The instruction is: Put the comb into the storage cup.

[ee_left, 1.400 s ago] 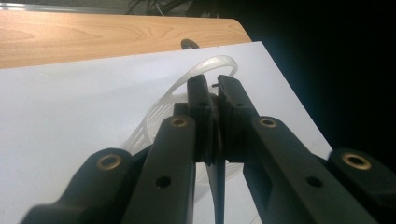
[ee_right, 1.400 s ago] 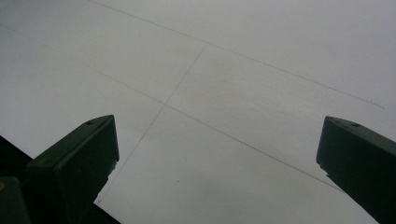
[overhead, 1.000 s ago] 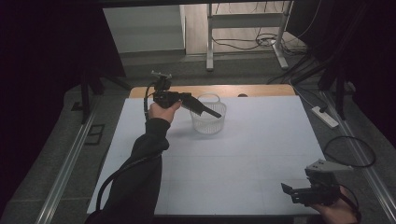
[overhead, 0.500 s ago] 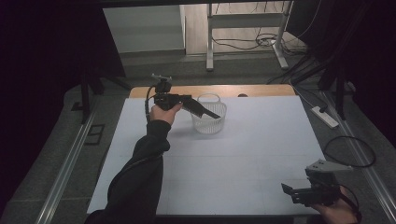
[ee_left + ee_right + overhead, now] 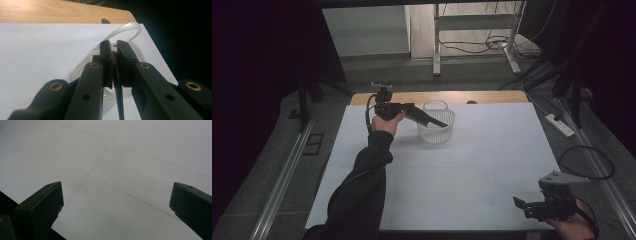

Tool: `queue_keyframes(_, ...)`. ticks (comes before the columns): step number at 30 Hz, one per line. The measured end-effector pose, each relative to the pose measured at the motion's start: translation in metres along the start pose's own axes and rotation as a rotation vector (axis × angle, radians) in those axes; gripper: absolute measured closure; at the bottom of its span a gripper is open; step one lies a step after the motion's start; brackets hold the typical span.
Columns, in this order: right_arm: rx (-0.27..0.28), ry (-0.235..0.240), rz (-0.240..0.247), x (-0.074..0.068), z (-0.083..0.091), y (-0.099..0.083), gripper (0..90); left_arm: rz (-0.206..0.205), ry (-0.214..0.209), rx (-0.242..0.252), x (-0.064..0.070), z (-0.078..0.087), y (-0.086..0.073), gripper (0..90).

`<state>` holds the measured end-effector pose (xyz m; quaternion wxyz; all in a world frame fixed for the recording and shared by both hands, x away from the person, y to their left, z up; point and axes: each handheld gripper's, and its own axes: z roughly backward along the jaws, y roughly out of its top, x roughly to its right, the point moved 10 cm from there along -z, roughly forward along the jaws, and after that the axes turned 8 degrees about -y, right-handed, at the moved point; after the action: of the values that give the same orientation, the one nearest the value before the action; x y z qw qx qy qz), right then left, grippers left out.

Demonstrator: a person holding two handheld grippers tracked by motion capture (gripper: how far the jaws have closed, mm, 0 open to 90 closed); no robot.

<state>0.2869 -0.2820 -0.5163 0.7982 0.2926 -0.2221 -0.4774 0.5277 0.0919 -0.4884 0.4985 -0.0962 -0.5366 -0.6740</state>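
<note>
One white plastic basket (image 5: 436, 128) stands on the white desk (image 5: 492, 150), far of its middle and a little to the left, its hoop handle upright. The left gripper (image 5: 439, 122) reaches in from the left over the basket's rim; its fingers (image 5: 106, 57) are pinched on a thin dark object (image 5: 119, 97) above the basket. The right gripper (image 5: 521, 205) rests at the near right corner, fingers (image 5: 45, 202) spread wide over bare desk.
</note>
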Motion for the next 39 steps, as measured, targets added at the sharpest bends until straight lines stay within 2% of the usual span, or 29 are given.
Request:
queue_keyframes(12,-0.001,0.008,0.011,-0.002,0.0,0.0,0.0,-0.016,0.049,-0.008,-0.012,0.0,-0.005,78.0)
queue_keyframes(17,-0.003,0.01,0.014,-0.002,0.0,0.0,0.0,-0.041,0.068,-0.015,-0.015,0.0,-0.007,76.5)
queue_keyframes(23,-0.005,0.01,0.017,-0.002,-0.001,0.0,0.0,-0.069,0.113,-0.033,-0.02,0.0,-0.01,72.5)
queue_keyframes(27,-0.007,0.011,0.019,-0.002,-0.001,-0.001,0.0,-0.082,0.123,-0.034,-0.02,-0.001,-0.011,70.6)
queue_keyframes(34,-0.008,0.012,0.02,-0.002,-0.001,-0.001,0.0,-0.118,0.161,-0.044,-0.021,-0.002,-0.011,62.7)
queue_keyframes(39,-0.007,0.011,0.018,-0.002,-0.001,-0.001,0.0,-0.156,0.191,-0.033,-0.022,-0.001,-0.009,53.5)
